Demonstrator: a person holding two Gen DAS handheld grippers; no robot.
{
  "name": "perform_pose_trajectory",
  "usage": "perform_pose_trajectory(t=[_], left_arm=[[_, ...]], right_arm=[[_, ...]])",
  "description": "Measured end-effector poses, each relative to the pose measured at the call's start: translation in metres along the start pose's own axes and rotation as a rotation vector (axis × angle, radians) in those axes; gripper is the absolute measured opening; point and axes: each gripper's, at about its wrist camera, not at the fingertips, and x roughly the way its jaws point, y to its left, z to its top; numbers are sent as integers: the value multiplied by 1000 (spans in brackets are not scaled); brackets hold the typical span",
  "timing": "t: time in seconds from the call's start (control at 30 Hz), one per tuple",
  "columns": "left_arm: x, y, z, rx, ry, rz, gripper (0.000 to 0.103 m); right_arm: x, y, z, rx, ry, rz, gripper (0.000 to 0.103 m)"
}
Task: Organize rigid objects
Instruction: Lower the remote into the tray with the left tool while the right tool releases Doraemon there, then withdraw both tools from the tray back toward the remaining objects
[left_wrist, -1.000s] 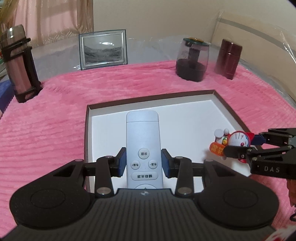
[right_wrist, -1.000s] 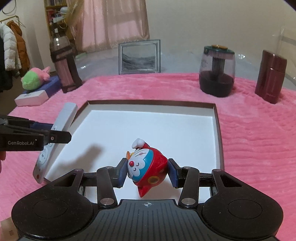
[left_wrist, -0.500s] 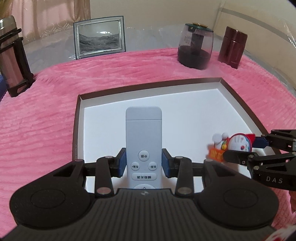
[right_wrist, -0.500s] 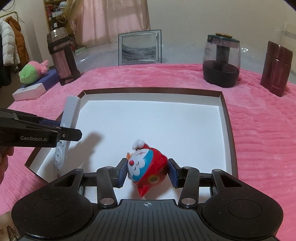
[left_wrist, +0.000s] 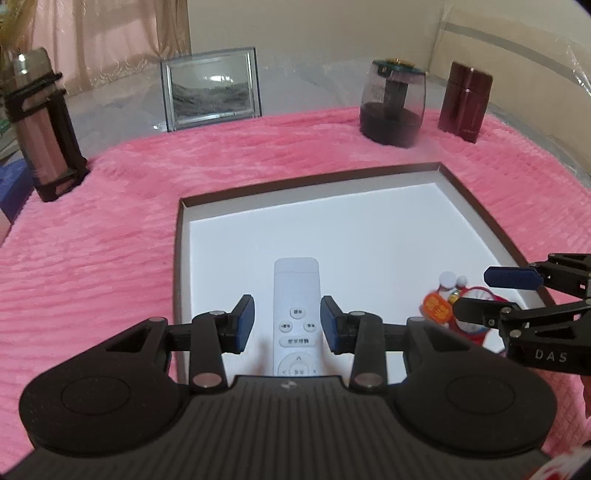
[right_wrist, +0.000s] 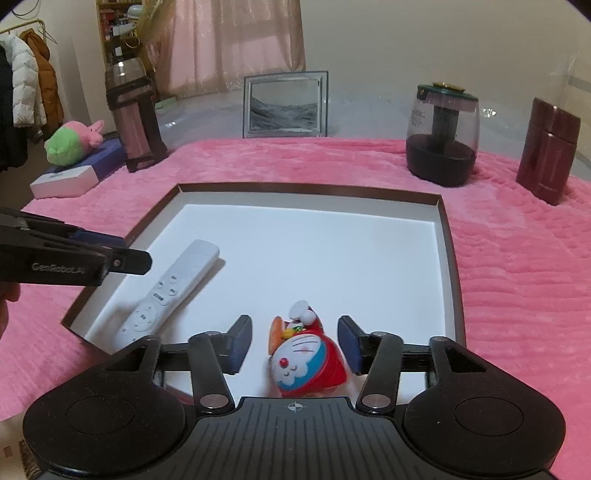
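My left gripper (left_wrist: 287, 324) is apart around the white remote (left_wrist: 296, 317), lying flat, pointing away. My right gripper (right_wrist: 294, 344) has just been opening around the toy (right_wrist: 304, 360), lying in the tray (right_wrist: 448, 236).

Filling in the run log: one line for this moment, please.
left gripper: open, remote released | right gripper: just opening, Doraemon toy free | both in tray

Bare white floor across the tray's (right_wrist: 448, 236) far half; remote (right_wrist: 173, 288) and toy figure (right_wrist: 306, 358) crowding the near edge.

Both jaws have let go: remote (left_wrist: 296, 314) and toy (right_wrist: 304, 363) now lie in the tray (right_wrist: 448, 258).
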Motion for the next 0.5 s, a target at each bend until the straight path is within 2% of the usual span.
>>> perform_pose_trajectory(t=[0.2,0.4,0.5], left_arm=[[-45,-5,-13,3,-49,10,36],[-96,-15,-36,-19,-98,10,42],[-123,-22,-52,-20,-124,17,48]], right_arm=[[-35,18,-4,-5,-36,11,56],[-80,39,-18,-2,-56,11,60],[-102,47,-28,-2,-71,11,62]])
